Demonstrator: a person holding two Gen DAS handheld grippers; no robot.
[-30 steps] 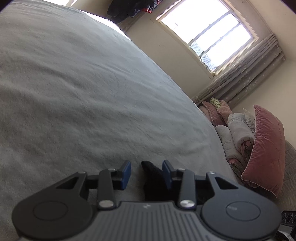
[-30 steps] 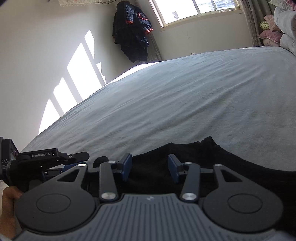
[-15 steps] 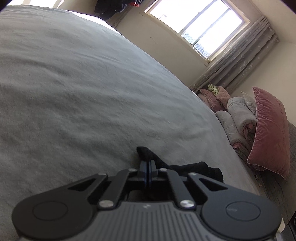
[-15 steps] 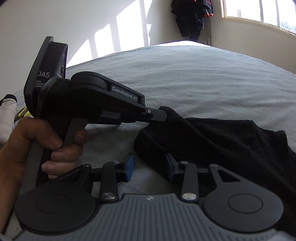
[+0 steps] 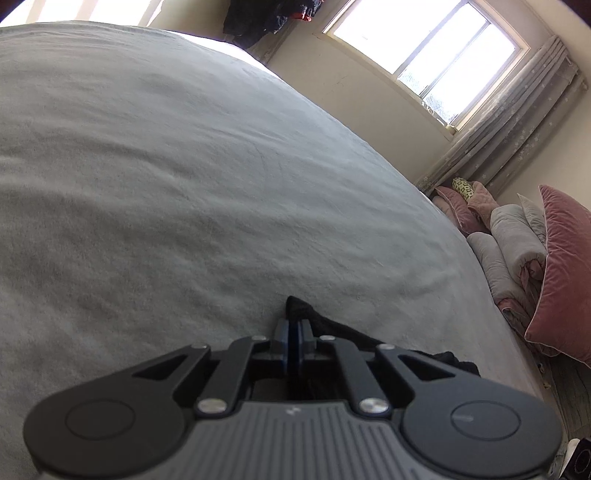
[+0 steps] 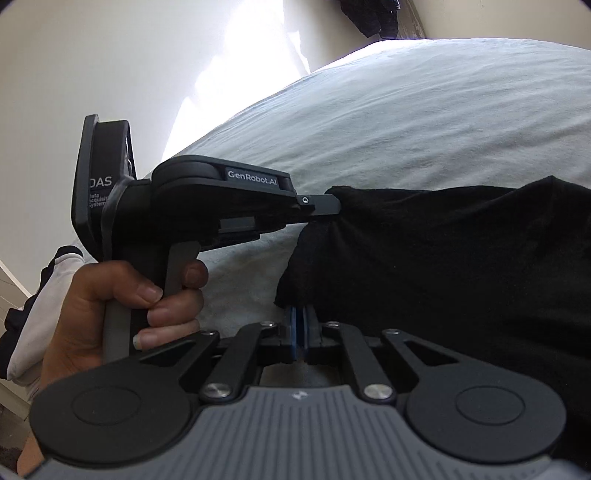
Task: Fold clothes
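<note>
A black garment [image 6: 443, 258] lies on the grey bed [image 6: 406, 110], spreading right. My left gripper [image 5: 294, 332] is shut on one corner of the garment [image 5: 301, 310], which pokes out past the pads. In the right wrist view the left gripper [image 6: 325, 205] shows from the side, held by a hand [image 6: 122, 306], pinching the garment's upper left corner and lifting it slightly. My right gripper [image 6: 300, 325] is shut on the garment's lower left edge, just below the left gripper.
Pink and grey pillows and rolled bedding [image 5: 524, 251] pile at the bed's far right end under a curtained window [image 5: 436, 55]. Dark clothes [image 5: 266, 18] hang on the far wall. The grey bedspread [image 5: 166, 177] stretches wide ahead.
Both grippers went from open to shut on the black garment, the left first, then the right. The left gripper came in beside the right and lifted its corner.
</note>
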